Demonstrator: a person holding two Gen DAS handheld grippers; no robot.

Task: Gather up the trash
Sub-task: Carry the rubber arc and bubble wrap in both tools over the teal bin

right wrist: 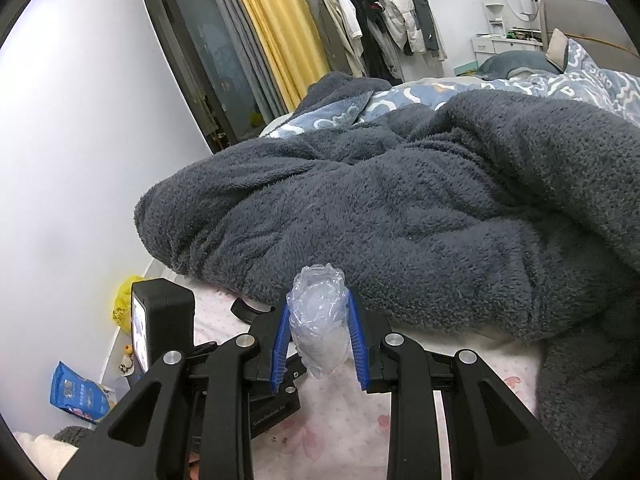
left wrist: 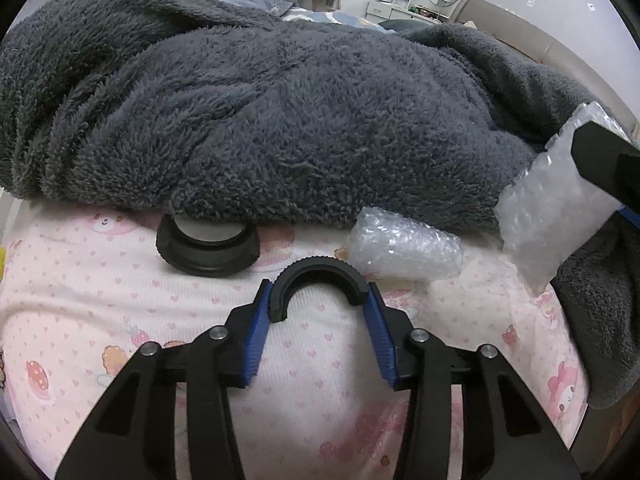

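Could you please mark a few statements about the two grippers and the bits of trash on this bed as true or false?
1. The right gripper grips a wad of bubble wrap. True.
2. The left gripper holds nothing. False: its pads clamp a black half-ring piece.
3. A second bubble wrap piece lies on the pink patterned sheet. True.
4. The black round ring sits on top of the grey fleece blanket. False: it lies on the sheet, partly tucked under the blanket's edge.
5. The blanket is yellow. False: it is dark grey.
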